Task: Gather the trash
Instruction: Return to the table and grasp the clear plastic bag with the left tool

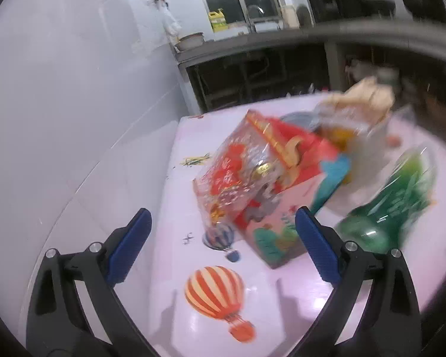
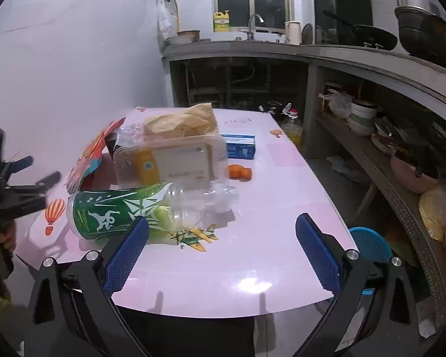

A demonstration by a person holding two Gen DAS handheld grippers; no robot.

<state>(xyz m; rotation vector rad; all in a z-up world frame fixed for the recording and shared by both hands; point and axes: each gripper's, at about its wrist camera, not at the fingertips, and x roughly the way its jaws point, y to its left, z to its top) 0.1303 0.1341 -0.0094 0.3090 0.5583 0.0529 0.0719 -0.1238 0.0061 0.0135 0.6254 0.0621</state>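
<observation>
Trash pile sits mid-table: red snack box [image 1: 261, 178] w/ crinkly wrap right in front of my left gripper [image 1: 223, 232], green-label bottle [image 2: 119, 211] lying on its side near my right gripper [image 2: 223, 232]. Behind the bottle – clear plastic container [image 2: 169, 157] w/ crumpled brown paper [image 2: 184, 122] on top. Blue-white carton [image 2: 238, 145] and orange peel [image 2: 240, 172] further right. Pink table [image 2: 252, 267] has balloon stickers. Both grippers spread wide, holding nothing – the left one hovers at the table's left edge, blurred. Counter w/ pots [image 2: 425, 29] at far right.
</observation>
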